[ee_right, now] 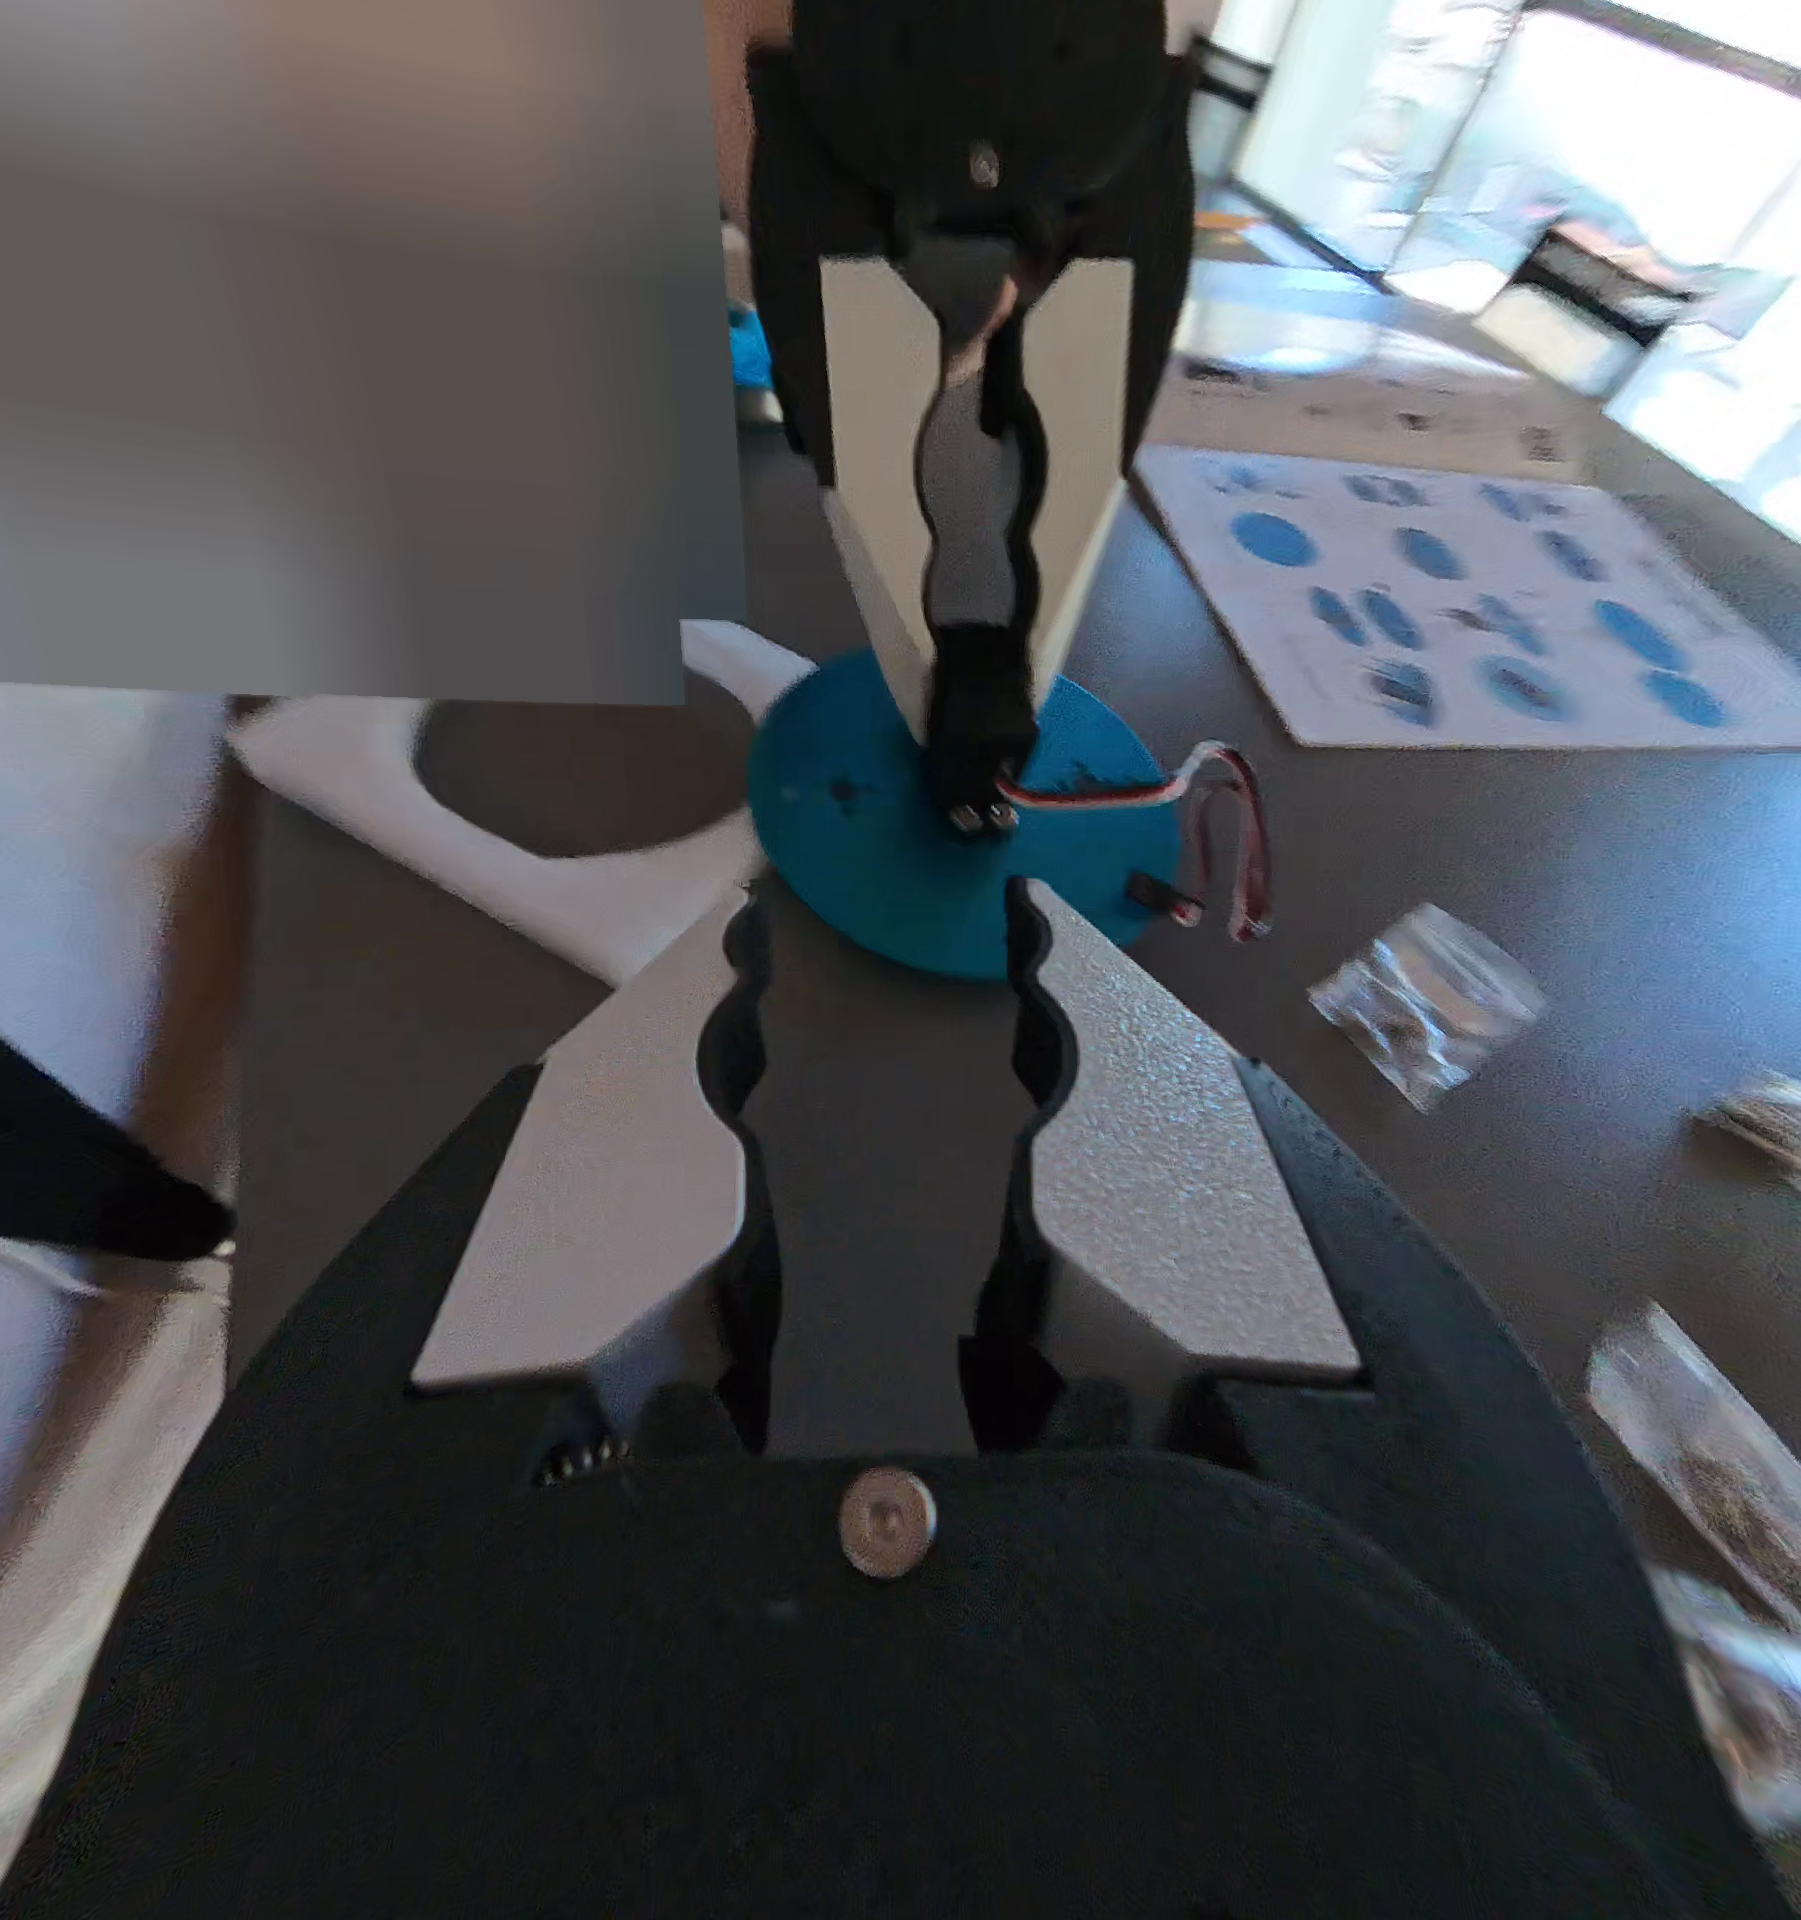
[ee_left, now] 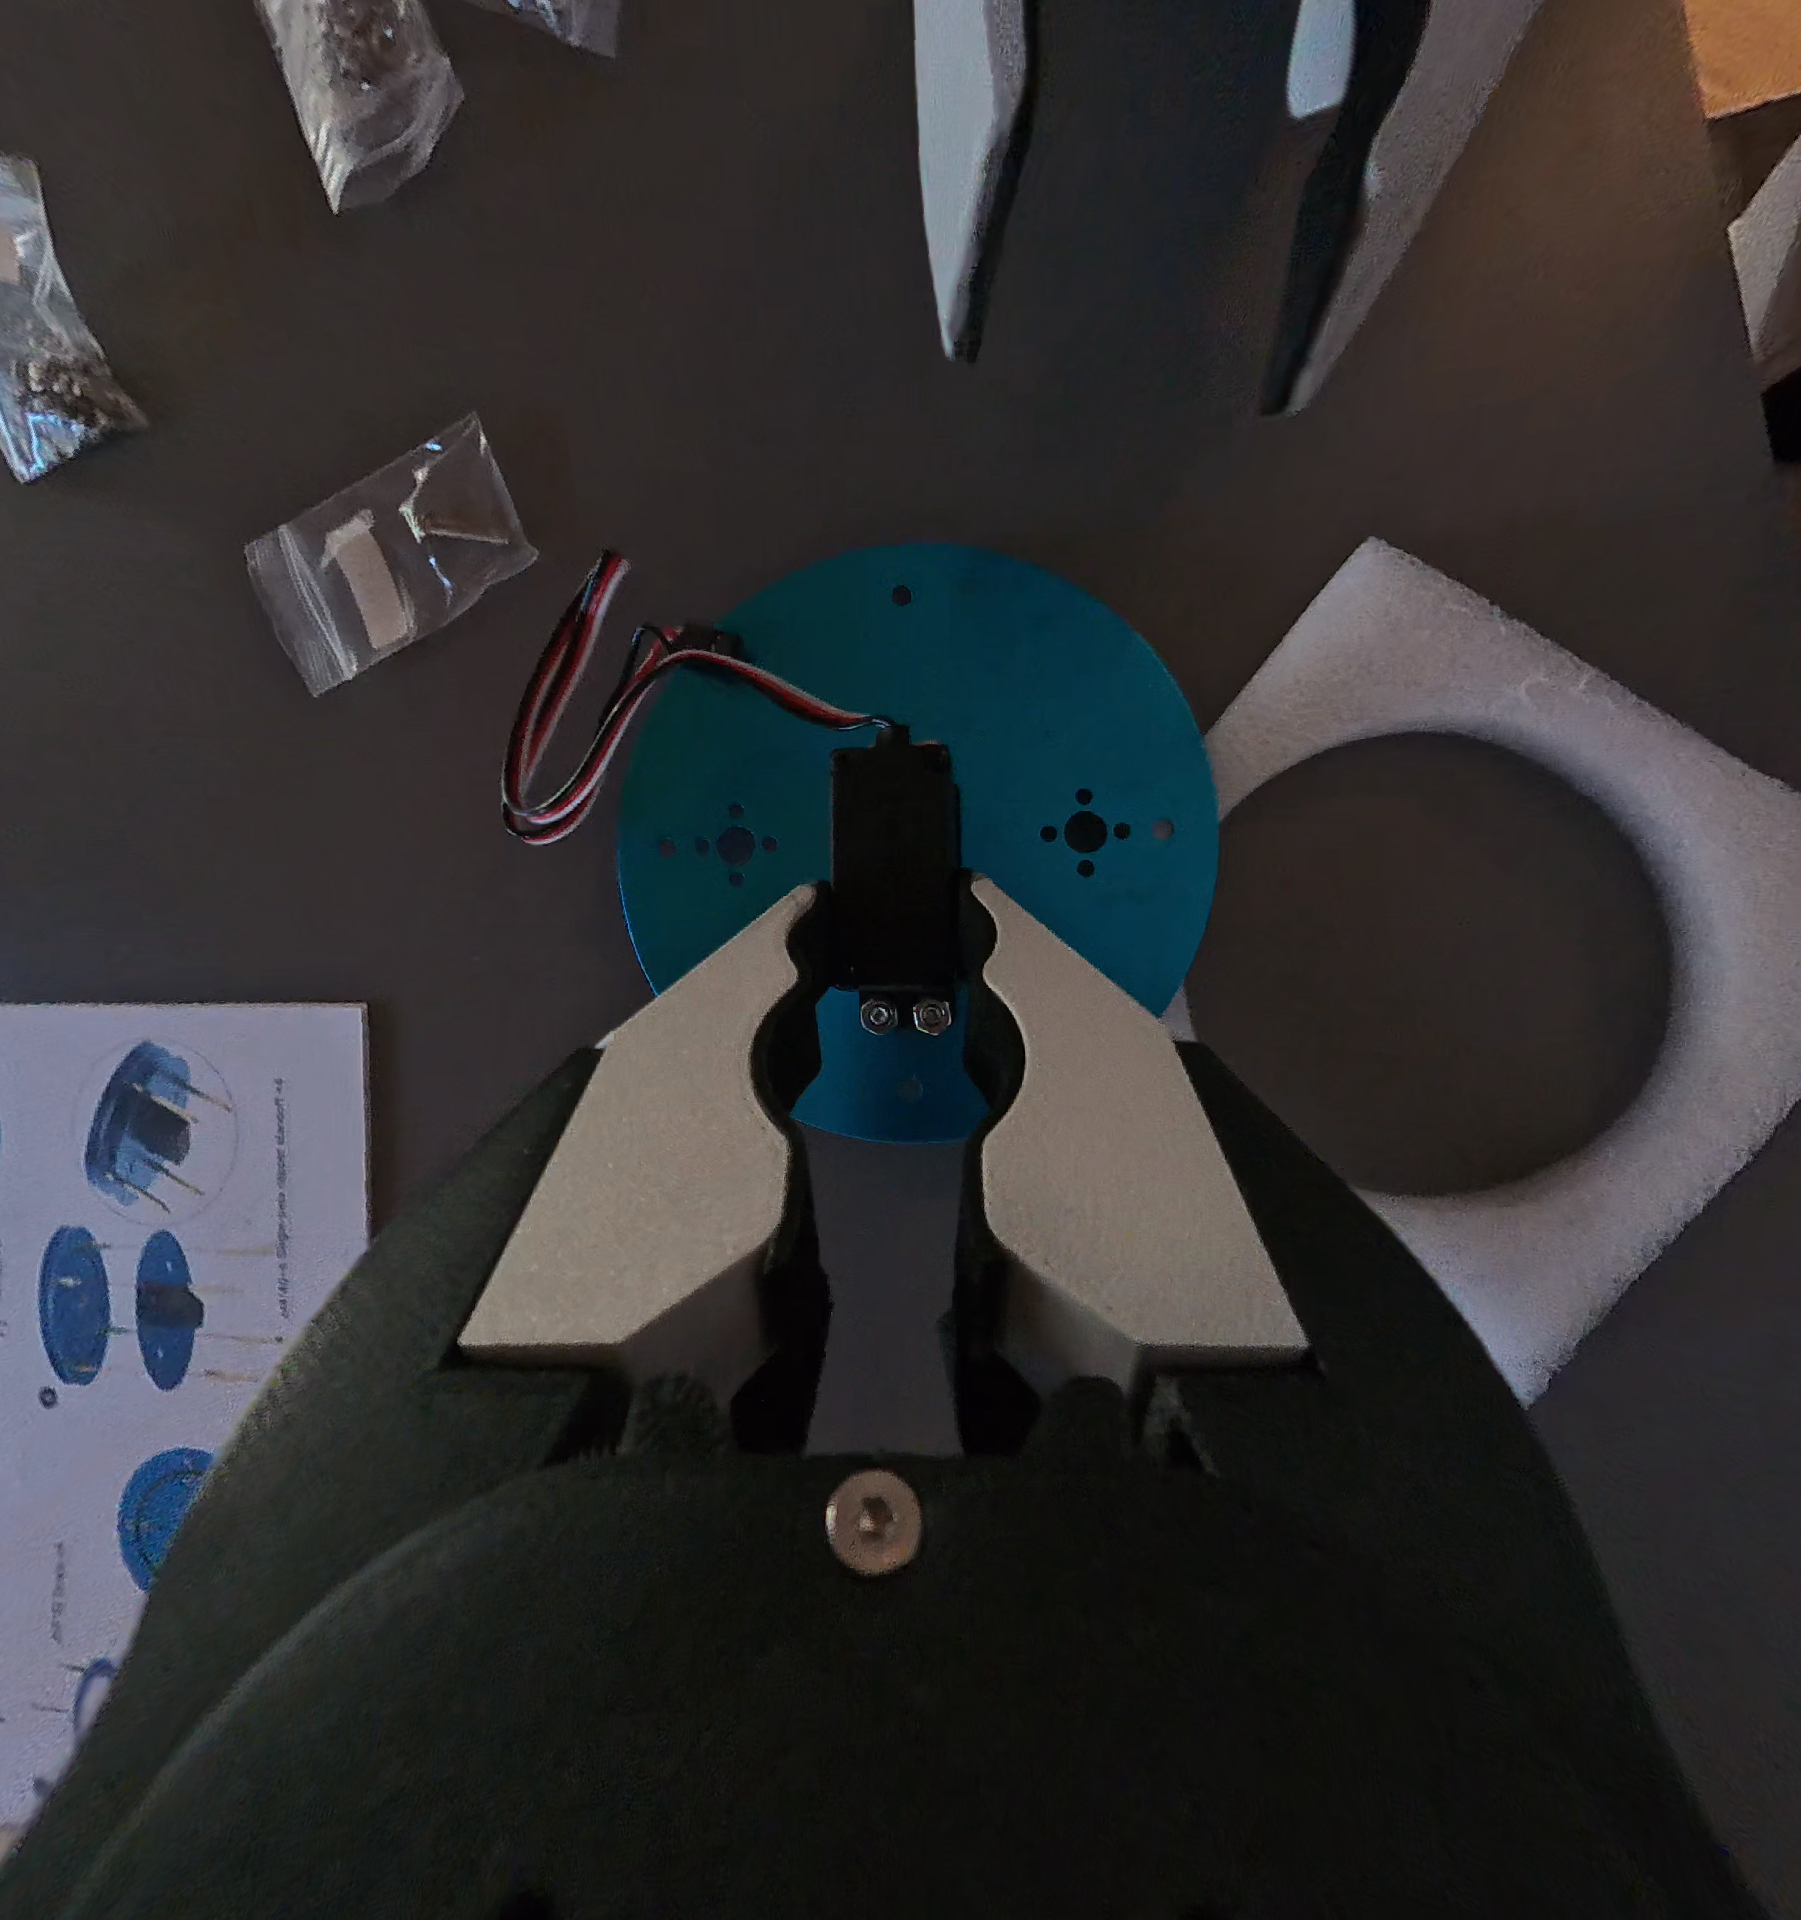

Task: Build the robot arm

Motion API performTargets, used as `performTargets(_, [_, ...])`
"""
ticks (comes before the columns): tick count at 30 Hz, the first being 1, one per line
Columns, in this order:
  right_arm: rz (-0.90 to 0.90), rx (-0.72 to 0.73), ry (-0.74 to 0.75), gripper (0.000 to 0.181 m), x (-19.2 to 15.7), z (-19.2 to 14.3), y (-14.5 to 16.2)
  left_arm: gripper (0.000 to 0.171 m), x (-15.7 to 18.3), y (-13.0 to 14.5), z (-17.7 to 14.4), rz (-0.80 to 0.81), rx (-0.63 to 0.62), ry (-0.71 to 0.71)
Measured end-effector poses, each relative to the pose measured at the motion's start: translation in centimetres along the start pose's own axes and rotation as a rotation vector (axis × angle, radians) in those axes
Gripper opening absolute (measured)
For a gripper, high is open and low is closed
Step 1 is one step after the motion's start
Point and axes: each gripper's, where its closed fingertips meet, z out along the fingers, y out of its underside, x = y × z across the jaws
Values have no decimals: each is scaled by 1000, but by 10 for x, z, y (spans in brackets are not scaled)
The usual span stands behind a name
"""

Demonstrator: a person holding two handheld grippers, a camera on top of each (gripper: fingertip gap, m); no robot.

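Note:
A blue round metal plate (ee_left: 1031, 707) lies on the dark table, with a black servo motor (ee_left: 891, 831) on it. My left gripper (ee_left: 891, 894) is shut on the servo's sides. Two nuts (ee_left: 904, 1016) show at the servo's near end. Its red, white and black cable (ee_left: 563, 727) loops off to the left. My right gripper (ee_right: 880, 904) is open and empty, just short of the plate's (ee_right: 875, 894) near edge. It shows in the left wrist view (ee_left: 1124, 374) beyond the plate. The right wrist view also shows my left gripper (ee_right: 963, 707) on the servo (ee_right: 979, 707).
A white foam sheet (ee_left: 1561, 644) with a round cut-out lies right of the plate. Several small clear bags of hardware (ee_left: 387, 551) lie at the upper left. A printed sheet with blue pictures (ee_left: 96, 1299) lies at the lower left. A cardboard box (ee_left: 1769, 52) stands at the top right. There is about 8 centimetres between the tips of the two grippers.

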Motion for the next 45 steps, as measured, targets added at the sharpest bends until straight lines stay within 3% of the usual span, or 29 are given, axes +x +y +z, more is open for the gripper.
performTargets(2, [38, -8, -80, 45, 5, 9, -4, 22, 0, -1, 1, -32, 5, -25])
performTargets(6, [50, -161, -136, 45, 19, 35, 16, 22, 0, -1, 0, -64, 27, -61])
performTargets(9, [49, -175, -145, 33, 26, 51, 20, 22, 1, -1, 0, -61, 45, -65])
performTargets(13, [6, -165, -176, 29, 27, 60, 15, 22, 1, -2, 1, -52, 57, -51])
performTargets(23, [103, -179, -215, 18, 27, 62, 16, 22, 0, -3, 1, -75, 83, -40])
performTargets(45, [50, -200, -90, 17, 27, 61, 17, 22, 1, -3, 0, -98, 93, -84])
